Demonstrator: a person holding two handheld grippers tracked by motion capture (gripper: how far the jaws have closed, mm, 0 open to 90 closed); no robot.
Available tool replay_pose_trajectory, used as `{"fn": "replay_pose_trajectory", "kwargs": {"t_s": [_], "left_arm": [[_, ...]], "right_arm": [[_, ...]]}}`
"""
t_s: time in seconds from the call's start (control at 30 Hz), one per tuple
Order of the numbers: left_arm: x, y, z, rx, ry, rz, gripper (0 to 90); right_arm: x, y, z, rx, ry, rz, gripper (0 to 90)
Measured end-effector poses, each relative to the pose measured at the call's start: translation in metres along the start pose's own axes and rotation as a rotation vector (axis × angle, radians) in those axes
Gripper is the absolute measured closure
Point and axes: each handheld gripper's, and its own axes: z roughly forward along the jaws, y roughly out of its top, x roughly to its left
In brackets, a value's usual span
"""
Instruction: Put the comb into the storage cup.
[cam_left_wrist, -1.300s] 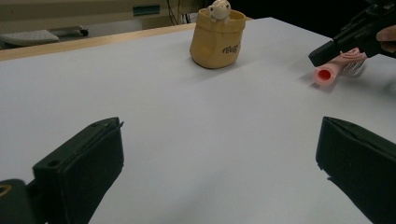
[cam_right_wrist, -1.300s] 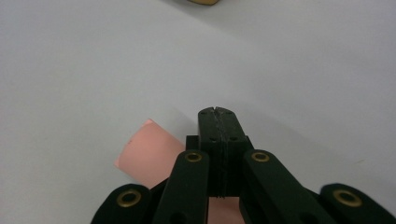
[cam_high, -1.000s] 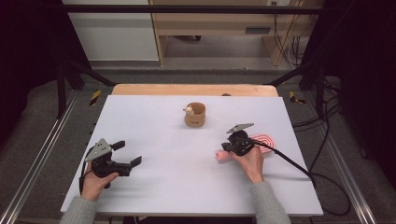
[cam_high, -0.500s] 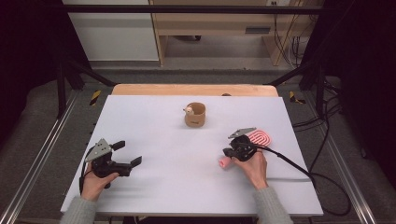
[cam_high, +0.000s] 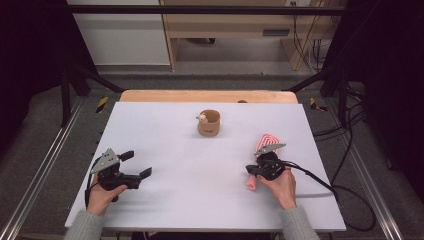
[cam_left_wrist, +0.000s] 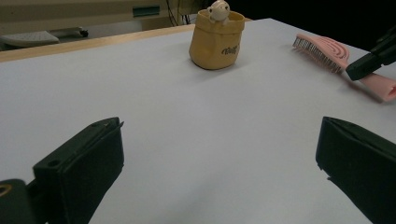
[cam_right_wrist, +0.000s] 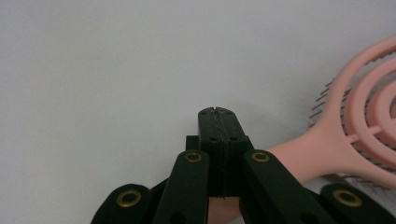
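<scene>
Pink plastic hairbrush (cam_high: 266, 144) lies flat on the white table (cam_high: 175, 200), to the right of the tan pouch-shaped cup (cam_high: 209, 123) and nearer the person than it; the cup serves as landmark throughout.

High view. The right gripper (cam_high: 256, 170) rests over the brush handle, whose rounded end pokes out beside the right hand (cam_high: 280, 182). The left gripper (cam_high: 137, 167) sits well apart, to the left of the cup and nearer the person, with its jaws spread wide and nothing between them. A small pale figure sits in the cup's mouth.

Left gripper view. Both black jaws stand far apart over bare table. The cup (cam_left_wrist: 216, 39) stands ahead, upright, with the figure peeping over its rim. To the right of the cup the brush (cam_left_wrist: 322, 50) lies bristles down, and one dark tip of the other gripper reaches over its handle.

Right gripper view. The right gripper (cam_right_wrist: 218, 114) has its jaws pressed together with no gap and nothing clamped; the brush handle (cam_right_wrist: 306, 154) passes beside and beneath them, not between. The brush head is an open spiral of pink ribs with fine bristles along its edge.

Judgement. The step in hand appears to be the approach to a grasp of the handle, not yet made. The next move calls for parting the jaws, setting them astride the handle and closing. The handle is slim, smooth and tapered, so a grip near its middle should hold best.
</scene>
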Motion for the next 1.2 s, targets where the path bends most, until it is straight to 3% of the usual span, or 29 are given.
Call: {"fn": "replay_pose_trajectory", "kwargs": {"t_s": [0.47, 1.2], "left_arm": [[-0.001, 0.0, 0.0, -0.001, -0.002, 0.0, 0.9], [-0.001, 0.0, 0.0, 0.001, -0.004, 0.003, 0.9]], "right_arm": [[-0.006, -0.017, -0.014, 0.0, 0.004, 0.014, 90.0], [-0.025, -0.031, -0.029, -0.011, -0.035, 0.046, 89.2]]}}
